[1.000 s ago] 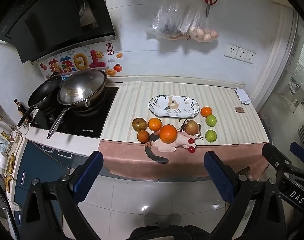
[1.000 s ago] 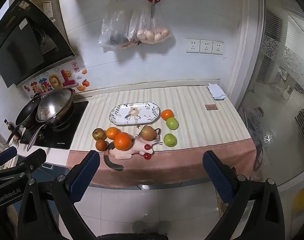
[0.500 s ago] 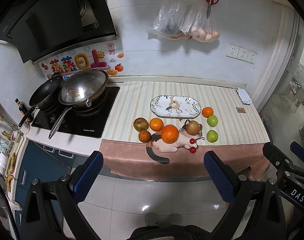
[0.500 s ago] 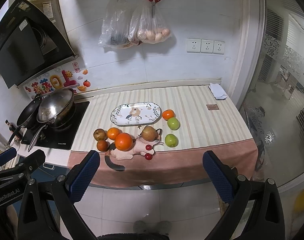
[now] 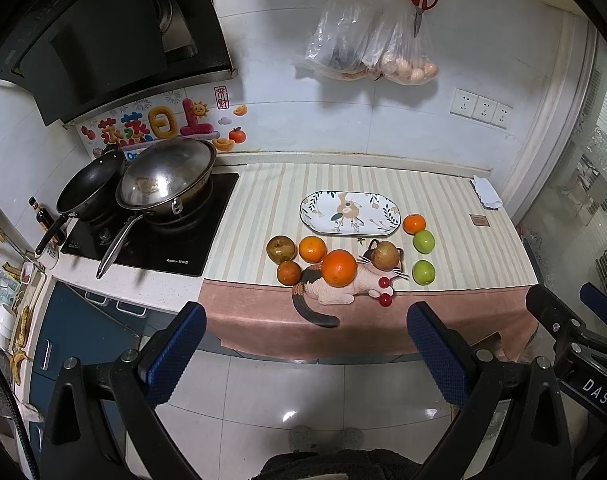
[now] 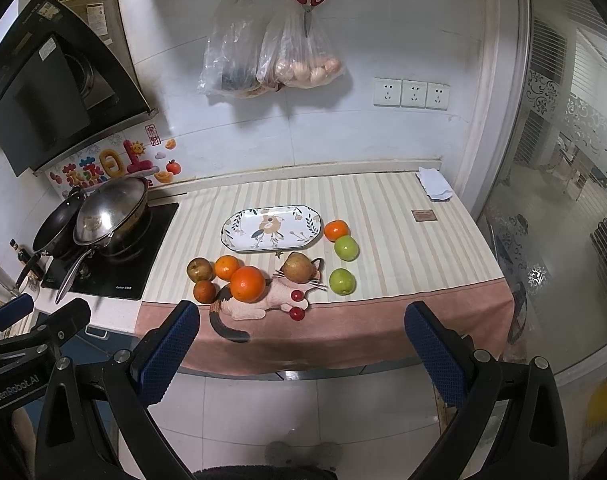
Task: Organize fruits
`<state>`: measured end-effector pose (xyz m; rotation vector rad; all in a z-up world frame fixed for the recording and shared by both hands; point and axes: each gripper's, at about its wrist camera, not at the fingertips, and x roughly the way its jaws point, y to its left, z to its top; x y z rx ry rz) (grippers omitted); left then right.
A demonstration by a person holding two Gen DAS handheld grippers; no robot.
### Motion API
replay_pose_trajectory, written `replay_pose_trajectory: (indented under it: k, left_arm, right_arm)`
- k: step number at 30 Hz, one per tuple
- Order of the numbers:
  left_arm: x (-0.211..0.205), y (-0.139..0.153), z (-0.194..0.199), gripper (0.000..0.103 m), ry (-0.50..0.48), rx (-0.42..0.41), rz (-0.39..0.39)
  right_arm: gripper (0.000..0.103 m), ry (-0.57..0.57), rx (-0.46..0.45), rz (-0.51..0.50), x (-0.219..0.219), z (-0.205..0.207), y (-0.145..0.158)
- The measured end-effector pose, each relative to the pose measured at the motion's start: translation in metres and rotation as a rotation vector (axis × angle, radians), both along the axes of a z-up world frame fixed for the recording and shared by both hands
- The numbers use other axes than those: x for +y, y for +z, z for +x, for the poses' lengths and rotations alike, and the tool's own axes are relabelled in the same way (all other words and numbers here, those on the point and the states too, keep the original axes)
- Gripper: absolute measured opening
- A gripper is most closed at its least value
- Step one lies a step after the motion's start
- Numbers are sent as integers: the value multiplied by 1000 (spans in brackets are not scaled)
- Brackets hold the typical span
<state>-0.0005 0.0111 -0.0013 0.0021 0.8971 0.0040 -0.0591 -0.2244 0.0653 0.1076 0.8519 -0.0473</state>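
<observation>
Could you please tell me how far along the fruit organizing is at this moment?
Nothing looks done: the plate holds no fruit. Both the left gripper and right gripper hang open, short of the counter. The big orange, green apples and other fruits remain to be moved.

On the striped tabletop an oval patterned plate (image 5: 349, 214) lies flat with no fruit on it, a large orange (image 5: 338, 267), two smaller oranges (image 5: 312, 249), a brown apple (image 5: 280, 249) and a pear (image 5: 385, 255) before it, two green apples (image 5: 424, 241) beside a tangerine (image 5: 414, 223).
</observation>
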Motion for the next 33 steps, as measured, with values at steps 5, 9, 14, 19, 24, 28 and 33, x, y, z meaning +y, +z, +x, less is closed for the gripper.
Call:
replay_pose_trajectory:
  k: [5, 9, 14, 19, 24, 28, 33]
  left_arm:
    - [1, 1, 0, 103, 0, 0, -1]
    - [1, 2, 0, 103, 1, 0, 0]
    - [2, 3, -1, 103, 2, -2, -2]
    - [2, 3, 0, 103, 1, 0, -2]
    - [4, 3, -1, 103, 1, 1, -3]
    - [7, 3, -3, 103, 0, 9, -6]
    - [8, 3, -8, 103, 4, 12, -7]
  right_arm:
    - [103, 4, -3, 0, 4, 2, 1]
    - [103, 6, -4, 0, 6, 2, 2]
    - [103, 6, -8, 1, 8, 1, 4]
    - [103, 9, -4, 1, 8, 1, 4]
    - [103, 10, -2, 4, 10, -1, 4]
    - [103, 15, 2, 3, 12, -4, 5]
    - [103, 18, 2, 3, 15, -8, 3]
